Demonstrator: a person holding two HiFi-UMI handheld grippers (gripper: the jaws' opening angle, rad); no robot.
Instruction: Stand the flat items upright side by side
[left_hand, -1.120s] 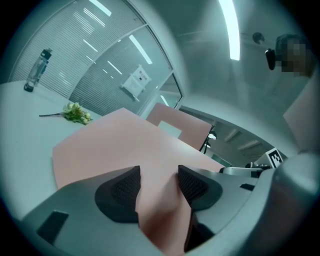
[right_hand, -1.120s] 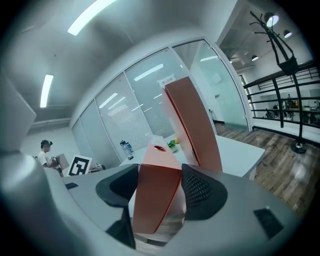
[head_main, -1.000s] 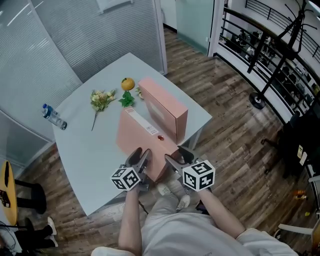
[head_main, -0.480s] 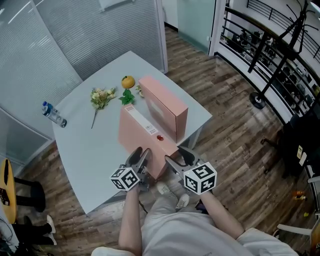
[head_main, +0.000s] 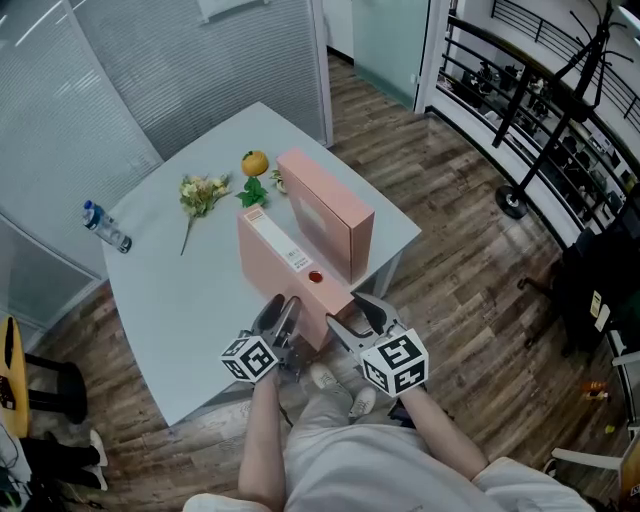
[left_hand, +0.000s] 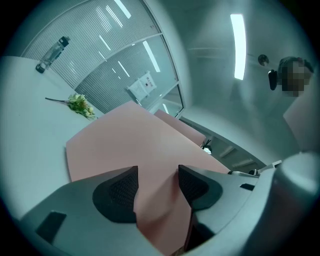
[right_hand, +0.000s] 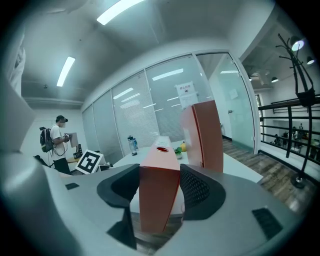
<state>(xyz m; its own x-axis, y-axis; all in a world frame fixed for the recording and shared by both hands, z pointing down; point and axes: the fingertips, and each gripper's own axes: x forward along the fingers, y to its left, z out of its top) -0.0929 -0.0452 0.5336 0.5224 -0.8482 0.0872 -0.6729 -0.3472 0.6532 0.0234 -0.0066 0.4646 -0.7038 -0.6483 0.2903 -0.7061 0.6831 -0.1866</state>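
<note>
Two flat pink boxes are on the light table (head_main: 170, 300). The far box (head_main: 325, 210) stands upright on its long edge; it also shows as the far box (right_hand: 207, 135) beyond my right jaws. The near box (head_main: 285, 265) rests on edge beside it, close to upright, its white label strip on top. My left gripper (head_main: 283, 322) is shut on the near box's front end from the left, with the pink panel (left_hand: 130, 145) between the pads of the left gripper (left_hand: 157, 182). My right gripper (head_main: 350, 318) grips the same end, where the narrow pink end (right_hand: 159, 200) fills the gap of the right gripper (right_hand: 160, 187).
An orange (head_main: 254, 163), green leaves (head_main: 252, 194) and a bunch of flowers (head_main: 200, 192) lie behind the boxes. A water bottle (head_main: 103, 228) lies at the table's far left. The grippers hang over the table's near edge. A person (right_hand: 56, 137) stands far off.
The near box has tipped a little more upright, so less of its broad left face shows. Both grippers have stayed on its front end; the right one dropped slightly.
</note>
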